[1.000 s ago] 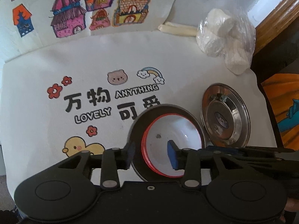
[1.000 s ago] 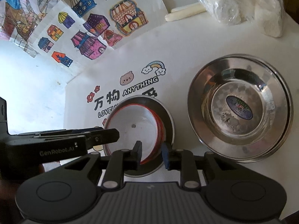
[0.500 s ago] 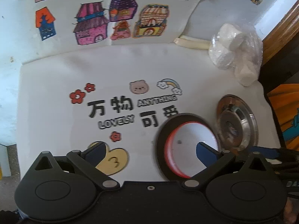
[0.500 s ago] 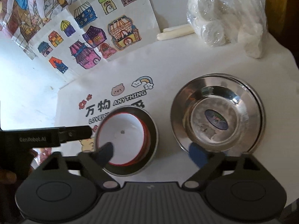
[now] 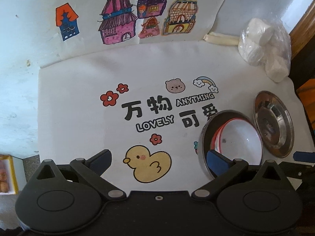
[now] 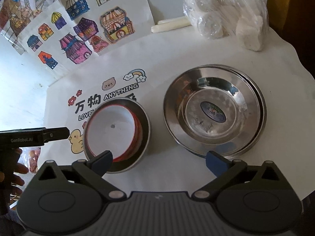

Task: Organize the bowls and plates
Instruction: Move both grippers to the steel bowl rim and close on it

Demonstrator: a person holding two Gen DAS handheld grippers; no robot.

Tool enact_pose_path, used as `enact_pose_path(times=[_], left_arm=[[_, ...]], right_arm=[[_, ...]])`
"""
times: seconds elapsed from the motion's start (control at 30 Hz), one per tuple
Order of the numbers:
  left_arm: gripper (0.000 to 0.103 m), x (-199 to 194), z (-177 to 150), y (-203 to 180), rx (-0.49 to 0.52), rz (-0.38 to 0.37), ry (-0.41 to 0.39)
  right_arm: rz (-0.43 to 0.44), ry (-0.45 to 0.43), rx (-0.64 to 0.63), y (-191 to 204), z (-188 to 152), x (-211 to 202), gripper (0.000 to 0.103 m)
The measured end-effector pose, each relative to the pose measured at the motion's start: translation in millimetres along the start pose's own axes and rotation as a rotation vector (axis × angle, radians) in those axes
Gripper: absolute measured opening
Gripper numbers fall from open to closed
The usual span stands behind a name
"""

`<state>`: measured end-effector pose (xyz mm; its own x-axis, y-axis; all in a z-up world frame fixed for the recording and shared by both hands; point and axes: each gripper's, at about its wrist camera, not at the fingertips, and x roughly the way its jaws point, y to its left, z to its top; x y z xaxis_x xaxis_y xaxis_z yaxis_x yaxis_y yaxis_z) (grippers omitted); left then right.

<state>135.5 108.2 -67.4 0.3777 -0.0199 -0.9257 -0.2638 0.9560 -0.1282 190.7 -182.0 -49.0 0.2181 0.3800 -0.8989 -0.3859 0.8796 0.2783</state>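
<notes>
Both claws, left claw and right claw, spread empty above two steel dishes.

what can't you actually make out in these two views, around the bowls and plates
- Left wrist view: near rim of the steel bowl holding the white bowl is hidden behind the left gripper.
- Right wrist view: label inside the steel plates is too small to read; how many are stacked is unclear.
- Right wrist view: the bag contents are blurred by plastic.
</notes>
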Motion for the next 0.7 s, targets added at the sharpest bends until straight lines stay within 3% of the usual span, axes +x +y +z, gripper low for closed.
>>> enact_pose_path(times=[0.7], left_arm=[[0.102, 11.2, 11.3, -10.0, 0.12, 0.034, 0.01]], right_arm=[[-0.047, 0.026, -0.024, -0.9, 1.8, 4.1, 0.103]])
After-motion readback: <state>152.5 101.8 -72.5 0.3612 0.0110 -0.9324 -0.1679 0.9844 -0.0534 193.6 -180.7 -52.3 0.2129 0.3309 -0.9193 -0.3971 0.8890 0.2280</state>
